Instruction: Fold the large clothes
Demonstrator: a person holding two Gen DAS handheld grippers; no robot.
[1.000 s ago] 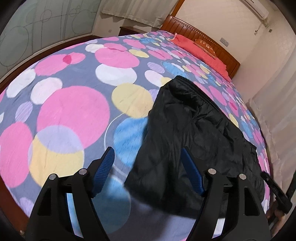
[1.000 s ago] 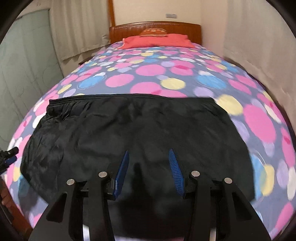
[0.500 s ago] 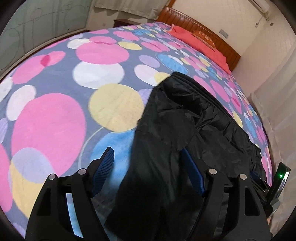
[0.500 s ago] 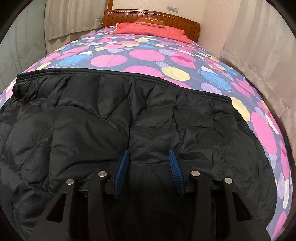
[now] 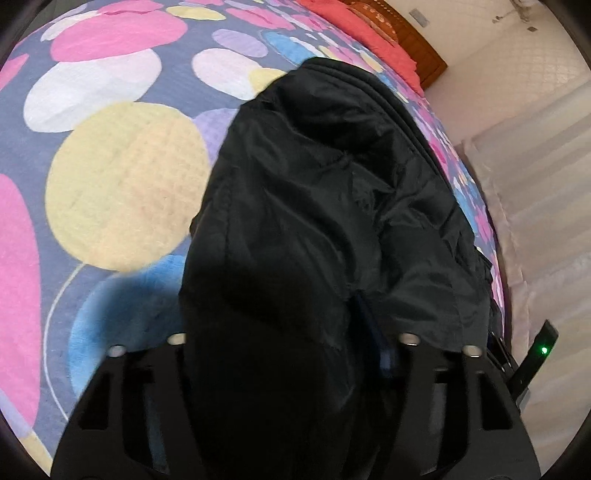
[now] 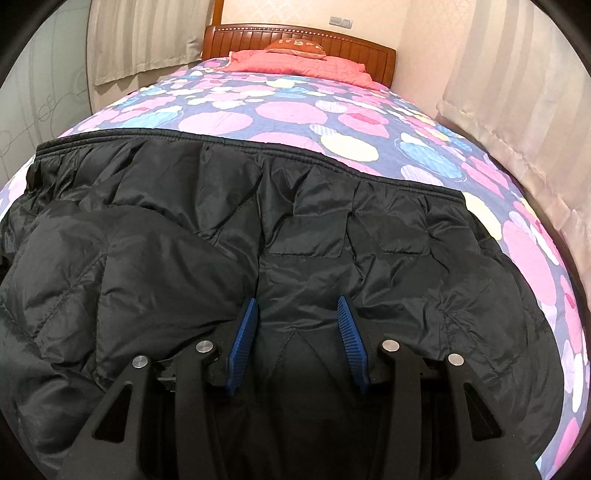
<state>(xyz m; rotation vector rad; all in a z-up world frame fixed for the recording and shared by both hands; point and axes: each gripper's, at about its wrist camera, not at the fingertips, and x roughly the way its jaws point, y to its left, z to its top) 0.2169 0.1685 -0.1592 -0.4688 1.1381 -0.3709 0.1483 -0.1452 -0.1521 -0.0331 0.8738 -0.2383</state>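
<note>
A black padded jacket [image 6: 295, 240] is seen spread flat on the dotted bedspread [image 6: 288, 110] only in the right wrist view, its hem ahead of the right gripper [image 6: 297, 339]. That gripper's blue pads [image 6: 243, 343] are held apart over the fabric, pressing nothing. In the left wrist view, the left gripper [image 5: 288, 354] is largely hidden by a bunched jacket fold [image 5: 314, 221]; its jaws are closing with cloth between them. A red pillow [image 6: 295, 64] and wooden headboard [image 6: 295, 35] are seen far ahead.
</note>
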